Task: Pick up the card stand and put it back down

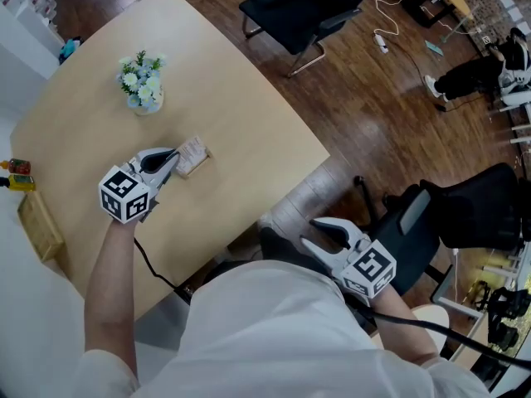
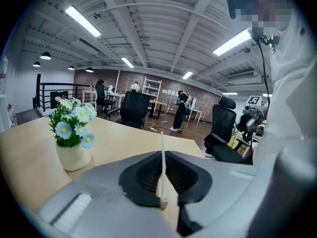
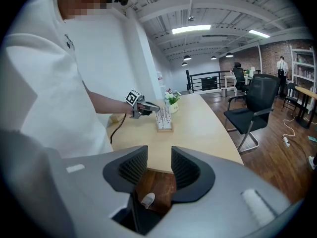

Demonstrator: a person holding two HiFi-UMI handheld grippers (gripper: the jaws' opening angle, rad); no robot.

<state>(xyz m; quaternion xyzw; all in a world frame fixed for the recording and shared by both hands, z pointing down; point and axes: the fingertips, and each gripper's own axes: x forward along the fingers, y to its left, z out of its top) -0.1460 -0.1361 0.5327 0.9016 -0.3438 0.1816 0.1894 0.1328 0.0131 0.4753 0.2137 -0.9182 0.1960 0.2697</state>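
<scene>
The card stand (image 1: 193, 155) is a clear upright sheet with print on it, set in a small wooden base, near the middle of the light wooden table (image 1: 249, 131). My left gripper (image 1: 172, 163) is shut on its near edge. In the left gripper view the sheet (image 2: 162, 155) shows edge-on, pinched between the dark pads of the left gripper (image 2: 162, 177). From the right gripper view the stand (image 3: 164, 118) sits low, at or just above the tabletop; I cannot tell which. My right gripper (image 1: 320, 232) hangs open off the table's near edge, and nothing lies between the jaws of the right gripper (image 3: 158, 168).
A white vase of blue and white flowers (image 1: 141, 84) stands further back on the table. A black office chair (image 1: 303, 11) is beyond the far edge, another (image 1: 465, 214) at my right. A wooden box (image 1: 40, 225) lies at the table's left edge.
</scene>
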